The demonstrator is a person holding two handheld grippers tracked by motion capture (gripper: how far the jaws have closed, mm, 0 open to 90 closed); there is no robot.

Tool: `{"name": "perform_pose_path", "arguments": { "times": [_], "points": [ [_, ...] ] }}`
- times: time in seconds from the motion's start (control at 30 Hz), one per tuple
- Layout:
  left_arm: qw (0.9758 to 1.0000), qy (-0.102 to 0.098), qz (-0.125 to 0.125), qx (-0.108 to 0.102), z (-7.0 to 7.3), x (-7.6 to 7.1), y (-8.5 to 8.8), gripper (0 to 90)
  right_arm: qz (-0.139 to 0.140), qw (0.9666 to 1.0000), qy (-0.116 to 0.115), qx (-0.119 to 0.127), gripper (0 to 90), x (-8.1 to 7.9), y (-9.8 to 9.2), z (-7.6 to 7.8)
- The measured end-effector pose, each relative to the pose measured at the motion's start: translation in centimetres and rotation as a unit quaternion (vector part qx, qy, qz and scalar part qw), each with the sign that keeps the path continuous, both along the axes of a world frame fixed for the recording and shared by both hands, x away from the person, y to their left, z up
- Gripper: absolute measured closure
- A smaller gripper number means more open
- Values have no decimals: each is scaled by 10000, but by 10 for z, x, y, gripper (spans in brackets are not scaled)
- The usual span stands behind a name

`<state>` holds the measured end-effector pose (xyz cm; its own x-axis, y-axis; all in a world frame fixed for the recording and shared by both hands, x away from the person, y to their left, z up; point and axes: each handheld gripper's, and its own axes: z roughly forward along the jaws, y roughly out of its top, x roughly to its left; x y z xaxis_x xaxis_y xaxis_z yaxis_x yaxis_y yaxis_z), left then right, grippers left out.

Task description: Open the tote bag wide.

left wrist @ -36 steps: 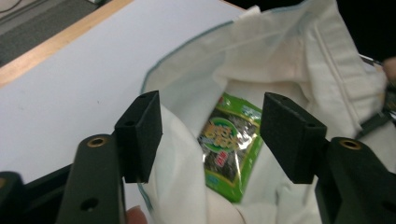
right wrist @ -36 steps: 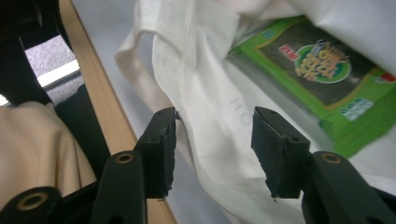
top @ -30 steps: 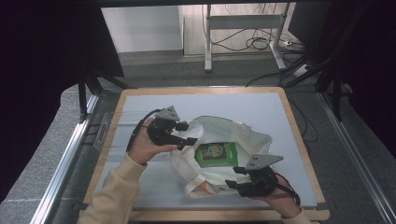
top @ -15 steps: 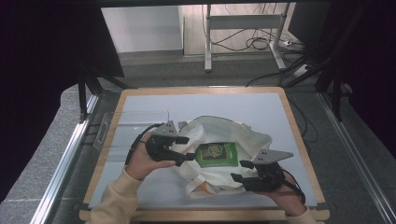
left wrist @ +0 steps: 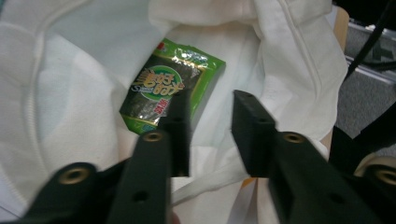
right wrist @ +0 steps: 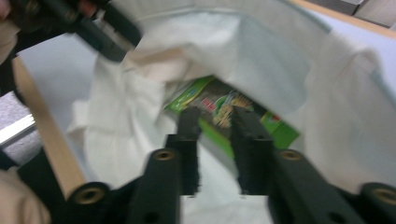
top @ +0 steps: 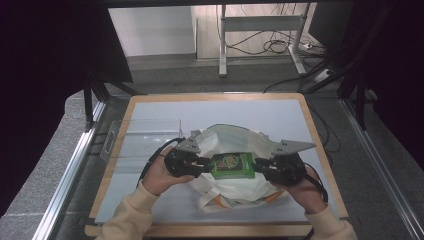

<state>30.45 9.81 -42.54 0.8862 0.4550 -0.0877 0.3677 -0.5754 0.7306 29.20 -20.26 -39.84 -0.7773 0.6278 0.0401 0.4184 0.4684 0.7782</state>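
My left gripper (top: 204, 164) and my right gripper (top: 260, 165) sit low in the middle of the high view, facing each other across a green snack packet (top: 230, 165) that lies in the mouth of a white cloth bag (top: 225, 140). Both sets of jaws have just been closing. In the left gripper view my jaws stand a little apart with only bag cloth in the gap; the packet (left wrist: 170, 88) lies above and left of them, its lower edge hidden behind the left-hand jaw, and I cannot tell whether that jaw touches it. In the right gripper view, which is blurred, my jaws also stand apart, reaching into the bag (right wrist: 327, 116), with the packet (right wrist: 219, 109) just past their tips; whether they touch it I cannot tell.

Bag folds crowd the packet on all sides. The high view shows the bag's orange-trimmed handles (top: 215, 200) at the lower middle, a clear plastic tray (top: 145, 132) at the left of the wooden-edged table (top: 310, 120), and my cream sleeves (top: 127, 215) at the bottom. The right gripper view catches the left gripper (right wrist: 100, 30) at its upper left, at the bag's rim.
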Motion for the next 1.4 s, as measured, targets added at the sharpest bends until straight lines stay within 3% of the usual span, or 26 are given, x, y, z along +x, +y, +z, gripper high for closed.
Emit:
{"name": "perform_pose_path", "arguments": {
  "times": [0.1,0.2,0.33,0.37,0.5,0.53,0.57,0.77,0.8,0.87,1.13,1.4],
  "points": [
    [10000,52,8,-2,0,1,-3,792,-56,10000,-1,-75,831,10,9,4],
    [9999,144,-37,-18,-2,3,-5,875,76,9994,-3,-328,876,31,34,8],
    [9997,244,-37,29,-6,3,-7,896,81,9989,-2,-459,889,50,50,5],
    [9995,218,-134,172,-6,5,-7,897,152,9987,68,-472,890,62,59,1],
    [9991,306,-169,225,-8,5,-7,899,325,9974,274,-574,892,79,78,-14],
    [9992,371,-87,100,-10,4,-8,899,325,9974,274,-574,892,79,78,-14],
    [9990,372,-154,198,-10,4,-7,899,445,9961,386,-659,892,84,87,-24],
    [9986,408,-208,251,-13,4,-5,899,671,9915,612,-927,892,91,105,-51],
    [9987,455,-147,175,-14,2,-5,898,736,9894,687,-1050,892,92,110,-63],
    [9985,491,-158,165,-15,2,-3,898,807,9872,747,-1157,892,92,114,-73],
    [9979,608,-104,198,-20,3,0,896,953,9862,577,-1228,893,99,120,-84],
    [9971,708,-115,240,-24,0,2,896,686,9889,307,-1281,892,118,120,-87]
  ]
}}
